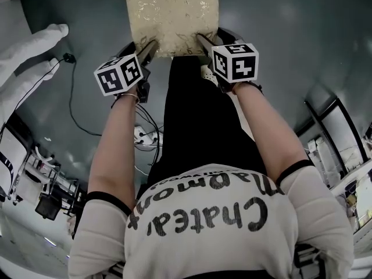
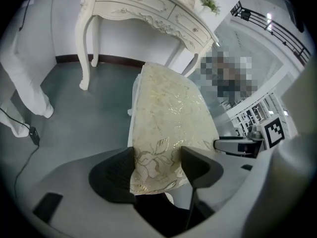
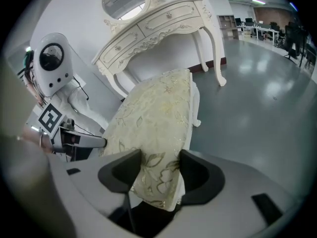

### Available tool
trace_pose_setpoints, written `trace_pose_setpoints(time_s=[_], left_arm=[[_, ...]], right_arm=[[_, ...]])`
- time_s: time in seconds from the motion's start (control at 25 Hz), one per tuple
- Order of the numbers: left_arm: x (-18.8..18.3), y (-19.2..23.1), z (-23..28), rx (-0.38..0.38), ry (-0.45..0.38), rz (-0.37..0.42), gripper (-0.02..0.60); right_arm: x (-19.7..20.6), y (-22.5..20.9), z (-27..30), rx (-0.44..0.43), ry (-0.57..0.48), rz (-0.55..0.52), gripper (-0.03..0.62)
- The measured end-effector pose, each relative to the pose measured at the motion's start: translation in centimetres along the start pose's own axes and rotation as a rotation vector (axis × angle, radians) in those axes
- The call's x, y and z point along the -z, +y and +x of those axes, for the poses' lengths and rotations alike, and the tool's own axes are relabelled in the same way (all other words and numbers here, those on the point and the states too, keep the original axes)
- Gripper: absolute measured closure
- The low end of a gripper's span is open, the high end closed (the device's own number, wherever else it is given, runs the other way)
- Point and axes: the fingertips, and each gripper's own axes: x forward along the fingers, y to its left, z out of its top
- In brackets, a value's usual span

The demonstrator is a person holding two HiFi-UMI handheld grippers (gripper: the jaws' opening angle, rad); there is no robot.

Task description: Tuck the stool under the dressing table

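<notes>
- The stool [image 1: 171, 13] stood on the grey floor [image 1: 290, 51] at the top centre of the head view. Its cream-and-gold cushion ran lengthwise away from the person.
- The left gripper [image 2: 157, 170] had its jaws closed on the cushion's near left corner — the fabric filled the gap and touched both pads.
- The right gripper [image 3: 158, 175] gripped the near right corner in the same way, jaws clamped on the cushion's edge.
- The stool therefore lay straight ahead of both sets of jaws, with neither hand nearer than the other. Its long axis pointed from them toward the dressing table [image 2: 133, 6], which sat at the top of both gripper views, beyond the stool's far end.
- The far end looked close to the table's front, apparently not yet under it; how close could not be told.
- The coming move probably called for an even push along that axis — an uneven one could skew the stool into a curved leg [image 3: 216, 53].
</notes>
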Motion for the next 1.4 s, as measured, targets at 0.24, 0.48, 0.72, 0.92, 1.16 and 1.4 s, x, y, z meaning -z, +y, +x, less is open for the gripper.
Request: trace_pose_setpoints(time_s=[0.24,0.48,0.72,0.92,1.16,1.4], left_arm=[[-4.0,-0.7,1.9,-0.004,0.009,0.026,0.27],[-8.3,0.6,3.2,-0.026,0.03,0.019,0.27],[-10.6,1.0,2.7,-0.023,0.013,0.006,0.275],[-11.4,1.8,3.2,-0.036,-0.02,0.005,0.276],[-16.7,4.0,4.4,-0.031,-0.024,-0.075,0.281],[-19.8,3.2,5.2,-0.054,-0.041,-0.174,0.284]], right_arm=[[-3.2,-2.0,1.0,0.052,0.003,0.024,0.332],[-7.4,-2.5,2.9,0.089,0.014,0.02,0.336],[-10.1,-2.2,3.5,0.099,0.008,-0.005,0.341],[-10.9,-2.3,4.6,0.113,-0.018,-0.014,0.341],[-16.7,-2.3,7.5,0.126,0.001,-0.032,0.347],[-20.7,-3.6,7.7,0.104,0.04,-0.079,0.349]])
